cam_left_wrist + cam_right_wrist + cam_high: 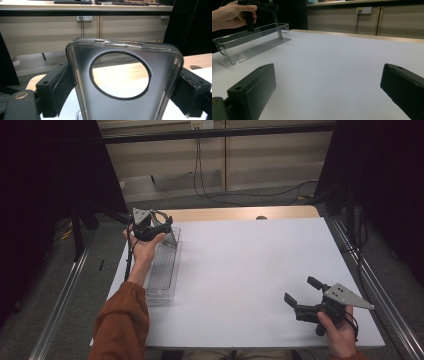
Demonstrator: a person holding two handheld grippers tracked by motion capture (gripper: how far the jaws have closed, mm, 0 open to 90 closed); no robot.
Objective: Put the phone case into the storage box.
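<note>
White sheeting covers the counter [240,270], with a wood strip along its far edge and dark curtains on both sides of the room. At the counter's left edge lies a clear tray [167,270], its long axis running from the person's side toward the far side. The left tool [150,226] hangs over the tray's far end and grips a phone case [120,82]: in the left gripper view the pads sit against the case's two side edges, and the case stands upright between them with its round camera hole toward the top. In the right gripper view the case [277,23] reaches down to the tray's far end, and whether its lower edge touches the floor of the tray I cannot tell. The right tool [300,296] rests low near the counter's right front corner with its jaws wide apart and nothing between them, well apart from the tray. Judging by this, the left hand alone is placed to act, and the tray lies directly below its load, so the coming move looks like a short one along the tray's length.
</note>
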